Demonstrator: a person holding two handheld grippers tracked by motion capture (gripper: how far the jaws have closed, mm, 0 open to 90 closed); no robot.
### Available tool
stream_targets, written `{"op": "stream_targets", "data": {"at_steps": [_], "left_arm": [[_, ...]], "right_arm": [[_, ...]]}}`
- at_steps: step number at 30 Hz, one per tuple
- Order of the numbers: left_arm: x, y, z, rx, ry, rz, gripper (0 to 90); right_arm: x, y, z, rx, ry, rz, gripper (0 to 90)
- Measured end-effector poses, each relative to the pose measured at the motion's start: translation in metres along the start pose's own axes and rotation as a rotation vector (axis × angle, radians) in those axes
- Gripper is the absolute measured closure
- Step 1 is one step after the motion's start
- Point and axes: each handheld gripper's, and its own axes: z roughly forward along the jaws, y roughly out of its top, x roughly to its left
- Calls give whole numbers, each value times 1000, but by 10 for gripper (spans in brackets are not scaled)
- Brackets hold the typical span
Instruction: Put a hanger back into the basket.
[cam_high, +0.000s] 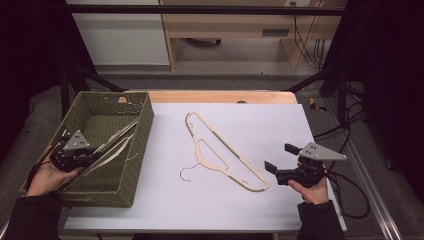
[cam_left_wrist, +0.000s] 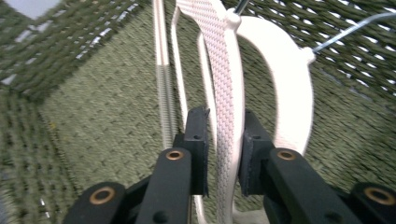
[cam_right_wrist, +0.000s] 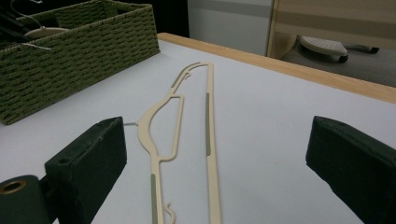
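A: Start at the left gripper (cam_left_wrist: 223, 140). How do the jaws stand?

B: Slightly apart, with the patterned bar of a cream hanger (cam_left_wrist: 224, 93) running between the pads; a thin gap shows on each side, so they are not pressing on it. It sits inside the green woven basket (cam_high: 142, 130), at the table's left edge, with the left hand (cam_high: 42, 177) coming in from the near-left corner, low over the near end of the basket.

A: What does its own view add?

B: The weave of the basket floor, the hanger's curved neck and a wire hook (cam_left_wrist: 350, 30) against the far wall. From above I make out only pale bars lying slantwise in the basket under the grey plate.

A: And the right gripper (cam_high: 281, 157)?

B: Jaws wide apart, nothing between them. The right hand (cam_high: 311, 187) holds it level near the table's right edge, pointing left at a second hanger (cam_high: 225, 150) that lies flat on the white sheet mid-table, hook toward the near edge.

A: Its view?

B: The hanger's (cam_right_wrist: 182, 135) grey grip strips, close between the black pads (cam_right_wrist: 88, 163), and the basket's outer wall (cam_right_wrist: 79, 60) beyond.
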Motion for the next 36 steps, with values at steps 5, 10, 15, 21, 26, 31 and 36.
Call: {"op": "stream_targets", "data": {"at_steps": [5,10,15,21,26,31,36], "left_arm": [[-4,0,4,25,-31,3,682],[-4,0,4,31,-34,3,661],[-4,0,3,37,-35,6,645],[-3,1,0,18,-15,-13,545],[-4,7,-12,-44,-17,-23,486],[-5,18,-28,-163,-10,-67,421],[-15,31,-41,-287,0,-126,362]], "right_arm": [[1,0,1,2,0,2,56],[0,0,1,2,-2,3,57],[1,0,0,2,-2,4,57],[0,0,0,1,-1,-2,57],[0,0,-1,-2,-4,2,57],[0,0,-1,-6,0,3,58],[1,0,1,1,2,-1,59]]}}
